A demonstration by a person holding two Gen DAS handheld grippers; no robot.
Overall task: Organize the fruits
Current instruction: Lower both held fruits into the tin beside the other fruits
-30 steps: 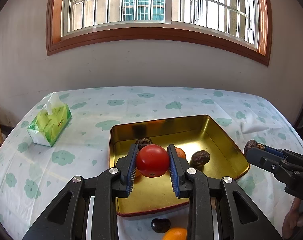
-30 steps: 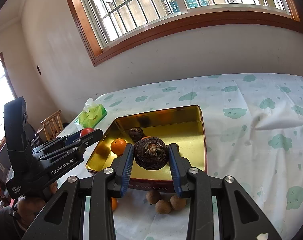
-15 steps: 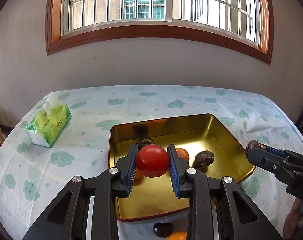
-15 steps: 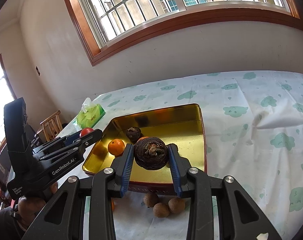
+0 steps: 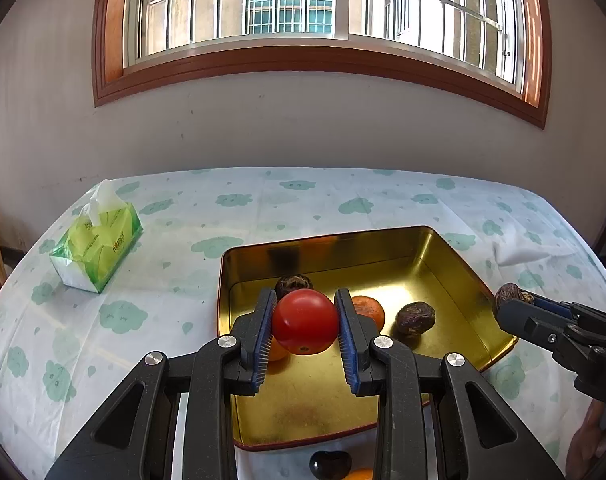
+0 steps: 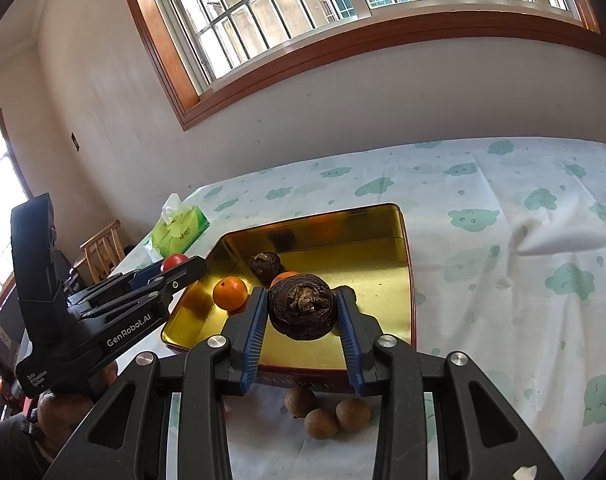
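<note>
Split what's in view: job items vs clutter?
Job: tomato in left tongs; dark fruit in right tongs; gold tray; oranges; brown fruits before the tray.
Clutter: tissue pack; chair.

Both hand-held grippers clamped shut, prob. tilted downward.

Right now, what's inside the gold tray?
Inside the gold tray lie two oranges and two dark wrinkly fruits. The held red tomato and dark round fruit cover part.
</note>
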